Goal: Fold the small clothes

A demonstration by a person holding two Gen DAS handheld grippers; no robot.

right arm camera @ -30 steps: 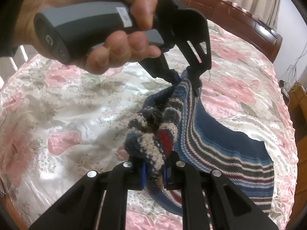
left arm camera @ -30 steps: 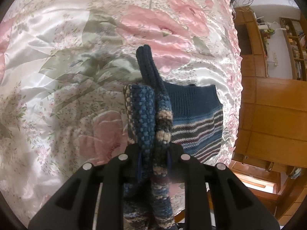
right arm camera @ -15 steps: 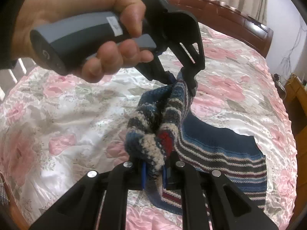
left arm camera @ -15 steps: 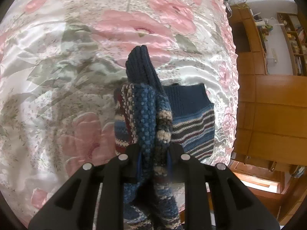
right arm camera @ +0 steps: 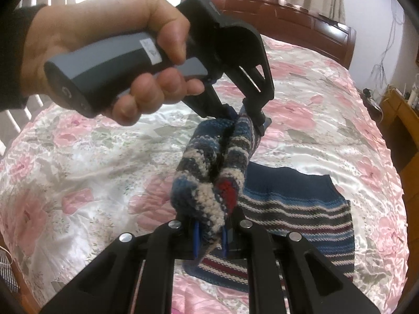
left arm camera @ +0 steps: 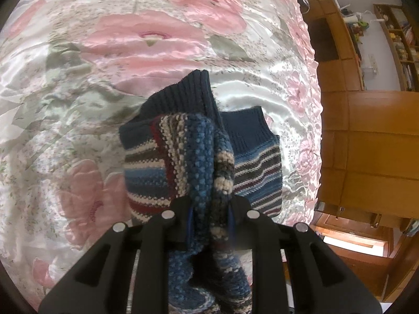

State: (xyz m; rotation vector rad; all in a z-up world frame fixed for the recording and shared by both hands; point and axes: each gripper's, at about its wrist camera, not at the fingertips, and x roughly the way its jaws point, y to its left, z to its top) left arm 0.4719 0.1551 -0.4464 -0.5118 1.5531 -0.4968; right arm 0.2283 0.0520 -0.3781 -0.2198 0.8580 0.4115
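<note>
Plainly, through the left wrist view, our left gripper point(left arm camera: 210, 221) pinches a bunched edge of the striped knit garment point(left arm camera: 146, 167); its navy hem lies at one o'clock on the bed point(left arm camera: 78, 78). Through the right view, our right gripper point(right arm camera: 210, 238) clamps another edge at six o'clock. We judge the fold half made, unflattened.

A: What colours run through the striped knitted sweater point(right arm camera: 296, 209)?

B: Bands of mid blue, cream, dark grey and maroon, with one bright red patch near the pinched fold. Its ribbed hem point(left arm camera: 188, 96) is plain navy.

A: And the glossy satin bedspread point(left arm camera: 157, 39)?

B: White ground, large pink roses, grey-green leaves, tiny speckled sprigs.

A: The tools?

B: The left gripper point(right arm camera: 248, 120) is black with a grey handle. The right gripper point(right arm camera: 209, 235) is black with blue pads and silver pins.
</note>
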